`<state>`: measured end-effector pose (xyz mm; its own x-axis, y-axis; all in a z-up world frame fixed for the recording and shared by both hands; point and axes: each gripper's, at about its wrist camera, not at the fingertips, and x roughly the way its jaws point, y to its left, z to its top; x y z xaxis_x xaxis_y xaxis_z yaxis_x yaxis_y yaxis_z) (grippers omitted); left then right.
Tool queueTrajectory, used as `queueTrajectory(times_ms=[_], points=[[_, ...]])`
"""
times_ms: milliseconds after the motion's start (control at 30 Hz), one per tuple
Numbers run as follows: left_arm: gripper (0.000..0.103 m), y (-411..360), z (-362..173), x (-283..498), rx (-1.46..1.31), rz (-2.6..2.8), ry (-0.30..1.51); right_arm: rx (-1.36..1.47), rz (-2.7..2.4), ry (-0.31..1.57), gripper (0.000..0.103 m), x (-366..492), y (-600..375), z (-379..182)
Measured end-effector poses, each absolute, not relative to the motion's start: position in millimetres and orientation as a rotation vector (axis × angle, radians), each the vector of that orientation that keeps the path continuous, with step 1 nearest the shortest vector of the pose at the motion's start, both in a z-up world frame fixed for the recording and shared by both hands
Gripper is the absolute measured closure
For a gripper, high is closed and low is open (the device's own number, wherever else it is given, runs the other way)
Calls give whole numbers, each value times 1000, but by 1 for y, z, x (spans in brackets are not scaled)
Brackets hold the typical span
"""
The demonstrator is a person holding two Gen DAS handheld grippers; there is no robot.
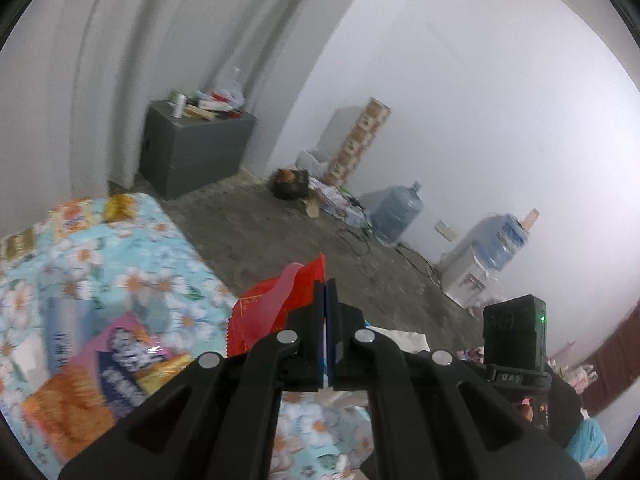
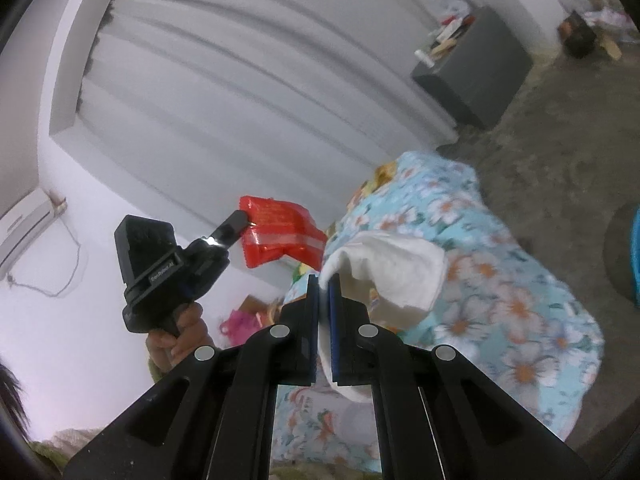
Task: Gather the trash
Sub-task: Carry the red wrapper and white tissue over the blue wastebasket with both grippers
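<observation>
Left claw (image 1: 326,286) clamped on red wrapper (image 1: 276,308), right claw (image 2: 324,280) pinching white tissue (image 2: 392,268), both lifted above the floral bed (image 2: 500,280).

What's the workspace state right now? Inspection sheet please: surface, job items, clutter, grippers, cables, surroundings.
Surface: floral bedsheet.
Job's things: red wrapper and white tissue, both lifted; more snack wrappers lie on the sheet.
Clutter: grey cabinet piled with items; boxes and bags by the wall.
Grippers: left gripper shut on red wrapper; right gripper shut on white tissue.
Cables: black cables on the floor.
Surroundings: curtain, water jugs, wall air conditioner.
</observation>
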<state>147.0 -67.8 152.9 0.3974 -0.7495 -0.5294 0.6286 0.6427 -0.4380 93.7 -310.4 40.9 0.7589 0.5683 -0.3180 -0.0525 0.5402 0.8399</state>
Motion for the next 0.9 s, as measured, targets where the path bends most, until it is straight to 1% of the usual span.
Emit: queueTrajectory(times_ms=[133, 300, 500, 733, 900], points=[[103, -109, 141, 151, -159, -922, 804, 959, 334, 599, 100, 75, -336, 34], [103, -166, 118, 162, -155, -995, 907, 973, 231, 580, 100, 55, -367, 28], [103, -246, 89, 168, -82, -1047, 1002, 979, 69, 567, 100, 37, -410, 13], [103, -339, 46, 173, 16, -1091, 1102, 1009, -117, 596, 100, 33, -459, -21], [103, -405, 1, 178, 91, -1112, 1190, 1029, -246, 650, 100, 44, -487, -55]])
